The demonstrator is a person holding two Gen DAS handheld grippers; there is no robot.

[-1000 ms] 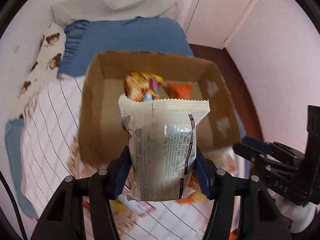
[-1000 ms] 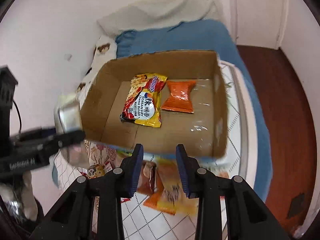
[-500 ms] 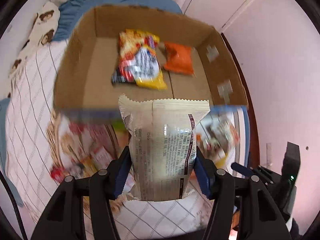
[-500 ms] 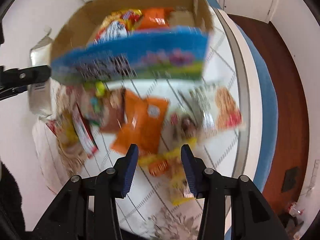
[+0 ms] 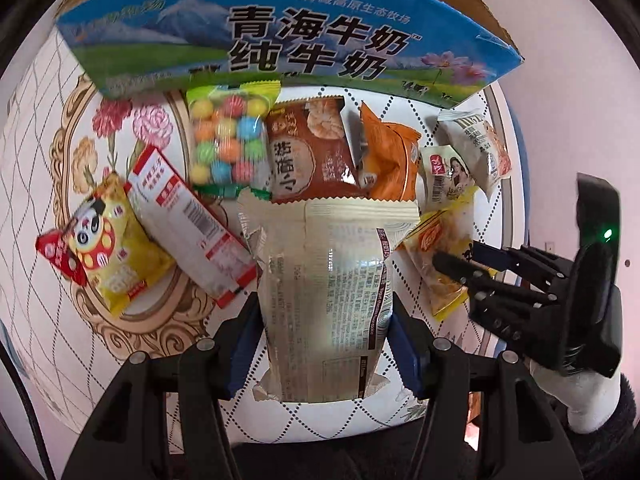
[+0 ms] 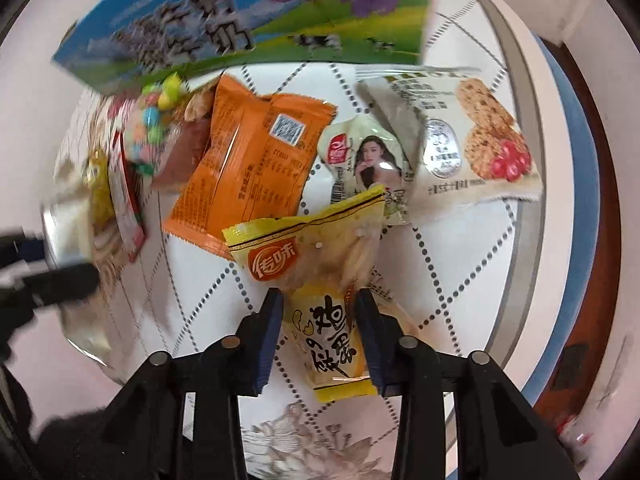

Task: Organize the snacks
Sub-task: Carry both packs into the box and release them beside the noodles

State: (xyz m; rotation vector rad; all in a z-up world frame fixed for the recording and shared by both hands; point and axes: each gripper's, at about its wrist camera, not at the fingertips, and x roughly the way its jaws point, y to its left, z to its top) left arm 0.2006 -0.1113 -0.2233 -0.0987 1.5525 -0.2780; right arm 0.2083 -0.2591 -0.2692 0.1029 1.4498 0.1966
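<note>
My left gripper (image 5: 326, 312) is shut on a cream and silver snack packet (image 5: 328, 292), held upright above the table. The cardboard box with a blue printed outer wall (image 5: 280, 36) stands at the far side. My right gripper (image 6: 318, 332) is low over the table, its fingers on either side of a yellow snack packet (image 6: 316, 276) that lies there; the jaws look nearly shut on it. The right gripper also shows in the left wrist view (image 5: 472, 264), over the same yellow packet (image 5: 440, 248).
Loose snacks lie between me and the box: a candy-ball bag (image 5: 226, 140), a brown packet (image 5: 308, 152), an orange packet (image 6: 248, 172), a small white packet (image 6: 364, 164), a cookie packet (image 6: 472, 148), a red-white box (image 5: 192, 220), a yellow panda packet (image 5: 104, 248). The round table's edge (image 6: 528, 184) curves at right.
Both grippers dropped from above the box to in front of it. The right gripper came down around the yellow packet and narrowed. The left still holds its packet.
</note>
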